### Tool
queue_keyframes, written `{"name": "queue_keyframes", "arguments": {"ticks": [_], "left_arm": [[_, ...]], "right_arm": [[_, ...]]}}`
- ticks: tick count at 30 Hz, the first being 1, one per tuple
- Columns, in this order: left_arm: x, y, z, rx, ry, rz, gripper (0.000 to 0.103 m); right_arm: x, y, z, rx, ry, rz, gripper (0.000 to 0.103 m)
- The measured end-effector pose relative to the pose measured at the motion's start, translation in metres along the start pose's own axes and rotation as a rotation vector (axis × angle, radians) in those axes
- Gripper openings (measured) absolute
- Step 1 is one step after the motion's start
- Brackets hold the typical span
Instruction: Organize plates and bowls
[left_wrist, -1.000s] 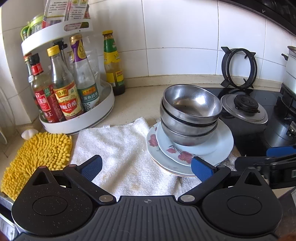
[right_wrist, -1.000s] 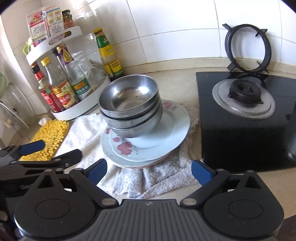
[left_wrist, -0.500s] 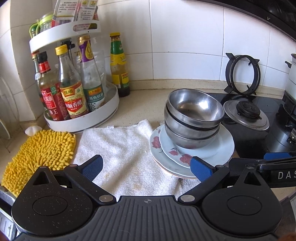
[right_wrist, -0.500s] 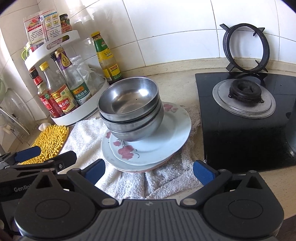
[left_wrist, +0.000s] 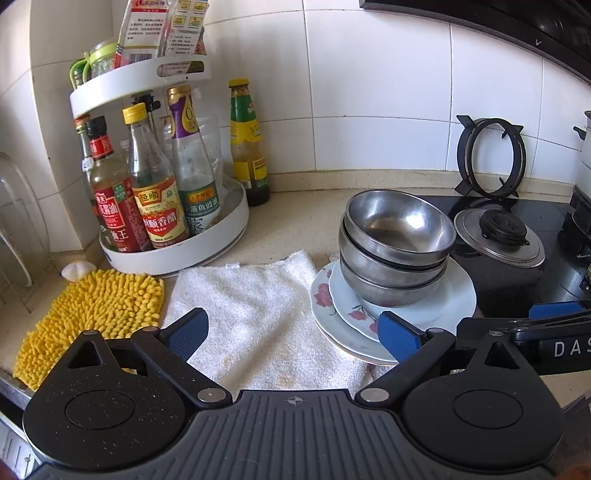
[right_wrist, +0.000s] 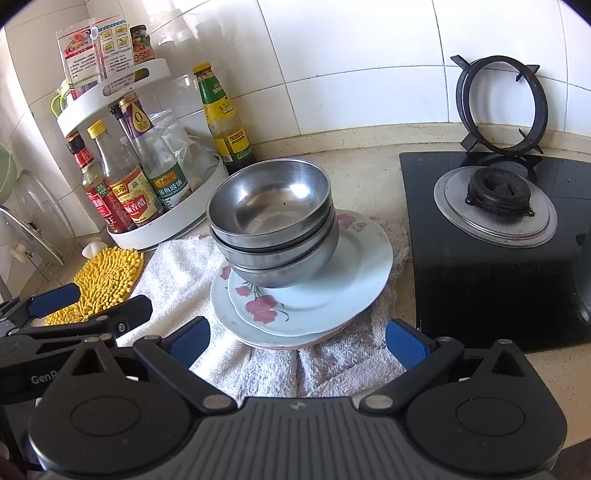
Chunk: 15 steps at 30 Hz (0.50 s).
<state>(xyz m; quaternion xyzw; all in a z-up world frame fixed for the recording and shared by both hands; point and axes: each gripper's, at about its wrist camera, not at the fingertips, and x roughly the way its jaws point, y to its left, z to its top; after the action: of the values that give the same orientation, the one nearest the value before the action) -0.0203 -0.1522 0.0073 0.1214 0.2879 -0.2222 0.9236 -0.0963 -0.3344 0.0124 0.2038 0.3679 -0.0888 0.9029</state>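
Observation:
Three steel bowls (left_wrist: 397, 240) (right_wrist: 273, 221) are nested in a stack on a pile of white flowered plates (left_wrist: 458, 295) (right_wrist: 354, 273). The plates rest on a white towel (left_wrist: 255, 314) (right_wrist: 177, 273) on the counter. My left gripper (left_wrist: 293, 334) is open and empty, hovering over the towel in front of the plates. My right gripper (right_wrist: 297, 341) is open and empty, just in front of the plate pile. Each gripper shows at the edge of the other's view.
A two-tier white rack of sauce bottles (left_wrist: 162, 206) (right_wrist: 140, 184) stands at the back left. A yellow chenille mat (left_wrist: 88, 314) lies left of the towel. A black hob with a burner (right_wrist: 495, 206) and a loose pan support (right_wrist: 502, 103) is on the right.
Both grippers have drawn back and risen slightly, so the stack sits a little farther off in both views. Bowls and plates have not moved.

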Motion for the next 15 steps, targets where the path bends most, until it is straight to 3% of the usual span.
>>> {"name": "queue_keyframes", "arguments": {"ticks": [15], "left_arm": [[-0.0027,-0.0005,0.0007,0.003,-0.021,0.031,0.102]], "right_arm": [[0.0016,0.0008,0.0006,0.0,0.001,0.004,0.103]]}}
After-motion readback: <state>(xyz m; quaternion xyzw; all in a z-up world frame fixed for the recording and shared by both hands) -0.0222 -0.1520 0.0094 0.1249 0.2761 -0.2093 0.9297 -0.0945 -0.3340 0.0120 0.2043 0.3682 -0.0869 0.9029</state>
